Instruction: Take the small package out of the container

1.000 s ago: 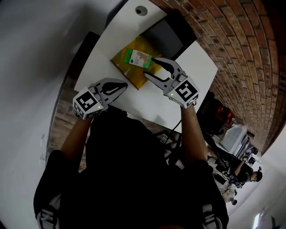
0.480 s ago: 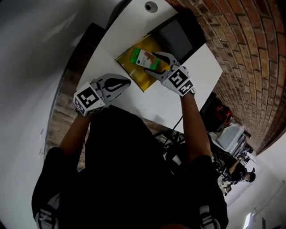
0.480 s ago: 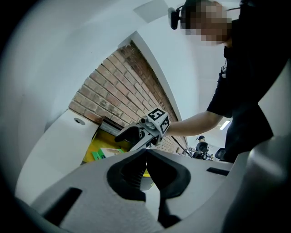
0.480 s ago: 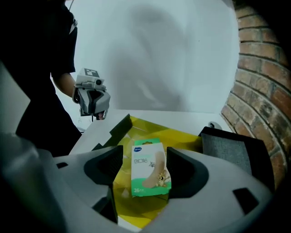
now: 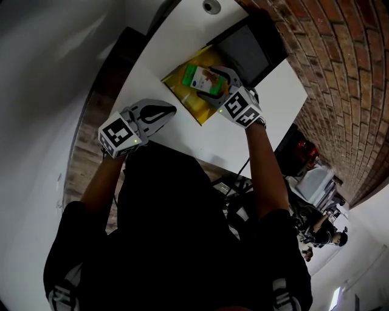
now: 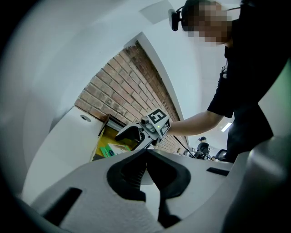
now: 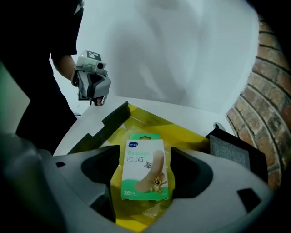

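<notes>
A small green and white bandage package (image 7: 144,166) lies flat in a yellow container (image 7: 182,136) on the white table (image 5: 182,36). My right gripper (image 7: 144,152) reaches into the container, its jaws opening wide, one on each side of the package; the pads do not press on it. From the head view the package (image 5: 199,78) shows just ahead of the right gripper (image 5: 211,82), inside the container (image 5: 182,91). My left gripper (image 5: 172,111) hovers shut and empty over the table's near left part. The left gripper (image 6: 146,152) looks toward the right gripper (image 6: 136,133) and the container (image 6: 105,139).
A dark grey box (image 5: 246,48) stands right behind the yellow container, against the brick wall (image 5: 340,73). A dark flap (image 7: 111,119) sticks up at the container's left side. A round hole (image 5: 211,7) sits in the table's far end.
My right gripper has moved forward over the container and spread its jaws around the package. The left gripper has stayed where it was.
</notes>
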A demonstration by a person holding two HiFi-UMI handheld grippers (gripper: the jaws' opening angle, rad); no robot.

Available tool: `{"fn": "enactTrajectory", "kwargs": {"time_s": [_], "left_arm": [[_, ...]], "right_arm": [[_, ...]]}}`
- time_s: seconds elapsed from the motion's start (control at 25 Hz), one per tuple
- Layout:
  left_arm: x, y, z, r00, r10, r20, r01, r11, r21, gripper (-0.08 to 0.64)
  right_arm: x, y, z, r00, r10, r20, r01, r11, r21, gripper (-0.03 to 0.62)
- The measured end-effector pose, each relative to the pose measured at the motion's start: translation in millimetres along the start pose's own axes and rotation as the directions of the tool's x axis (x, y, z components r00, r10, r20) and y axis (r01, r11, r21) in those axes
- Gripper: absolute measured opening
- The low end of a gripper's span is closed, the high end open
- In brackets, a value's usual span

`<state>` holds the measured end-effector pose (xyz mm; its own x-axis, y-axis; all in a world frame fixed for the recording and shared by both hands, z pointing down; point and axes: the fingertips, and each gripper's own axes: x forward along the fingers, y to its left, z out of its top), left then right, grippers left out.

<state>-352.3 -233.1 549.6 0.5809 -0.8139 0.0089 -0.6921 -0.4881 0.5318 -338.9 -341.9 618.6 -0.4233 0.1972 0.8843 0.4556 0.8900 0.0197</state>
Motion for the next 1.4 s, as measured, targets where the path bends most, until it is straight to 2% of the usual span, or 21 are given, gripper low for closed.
{"fn": "enactTrajectory", "kwargs": {"time_s": [0.32, 0.52, 0.72, 1.12, 1.28, 1.4], "left_arm": [[-6, 5, 1, 1.0, 0.011, 0.01, -0.011, 1.0, -0.008, 0.015], [-12, 12, -3, 1.0, 0.025, 0.004, -0.025, 0.999, -0.02, 0.015], [-11, 12, -4, 1.0, 0.023, -0.004, -0.023, 0.999, -0.029, 0.015], [-16, 9, -6, 0.999, 0.033, -0.004, -0.033, 0.999, -0.018, 0.015], [-18, 3, -8, 0.999, 0.038, -0.002, -0.038, 0.999, -0.011, 0.015], [-18, -3, -7, 0.999, 0.039, -0.005, -0.039, 0.999, 0.005, 0.015]], "right_arm": [[13, 3, -11, 0.994, 0.06, -0.087, -0.06, 0.998, 0.003, 0.337], [16, 4, -10, 0.994, 0.064, -0.093, -0.062, 0.998, 0.027, 0.336], [17, -1, -13, 0.99, 0.034, -0.14, -0.04, 0.998, -0.038, 0.331], [12, 3, -10, 0.993, 0.012, -0.113, -0.019, 0.998, -0.055, 0.319], [5, 1, 2, 0.998, -0.017, -0.067, 0.015, 0.999, -0.039, 0.318], [-1, 3, 7, 0.999, -0.029, -0.029, 0.029, 1.0, 0.007, 0.318]]}}
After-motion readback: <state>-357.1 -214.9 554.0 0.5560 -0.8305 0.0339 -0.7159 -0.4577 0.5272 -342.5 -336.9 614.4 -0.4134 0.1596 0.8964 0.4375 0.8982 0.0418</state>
